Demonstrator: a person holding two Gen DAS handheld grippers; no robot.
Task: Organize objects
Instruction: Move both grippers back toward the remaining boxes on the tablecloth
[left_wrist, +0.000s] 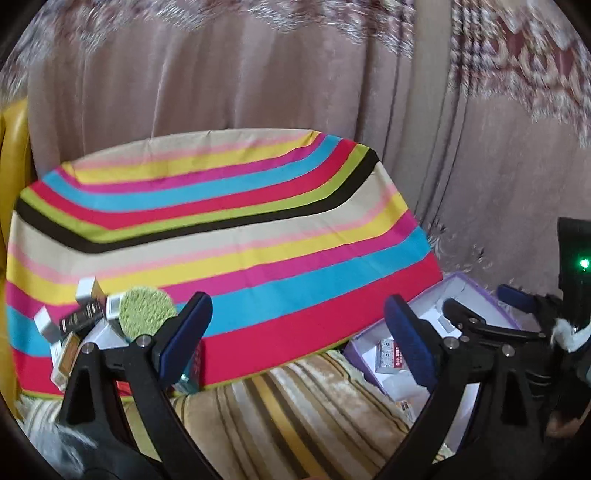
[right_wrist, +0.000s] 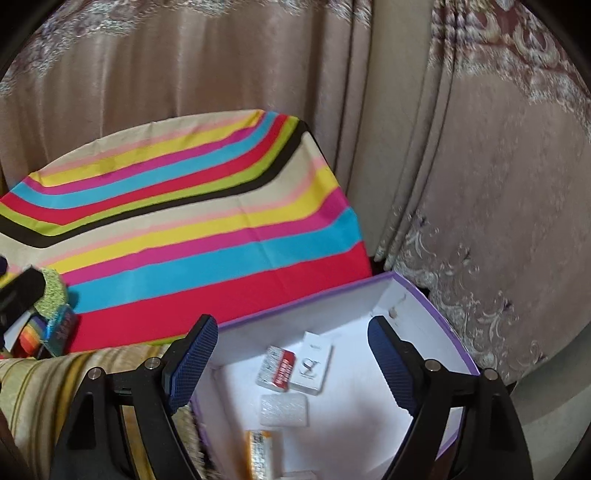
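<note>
Right wrist: right gripper (right_wrist: 286, 356) apart over purple-rimmed cardboard box (right_wrist: 424, 295); left gripper (left_wrist: 297, 332) apart, fuzzy green disc (left_wrist: 146, 314) beside.

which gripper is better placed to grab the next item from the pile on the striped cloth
Probably the left. The left gripper is open with the pile's green round pad just beside its left finger. The right gripper hovers open over the purple box.
</note>
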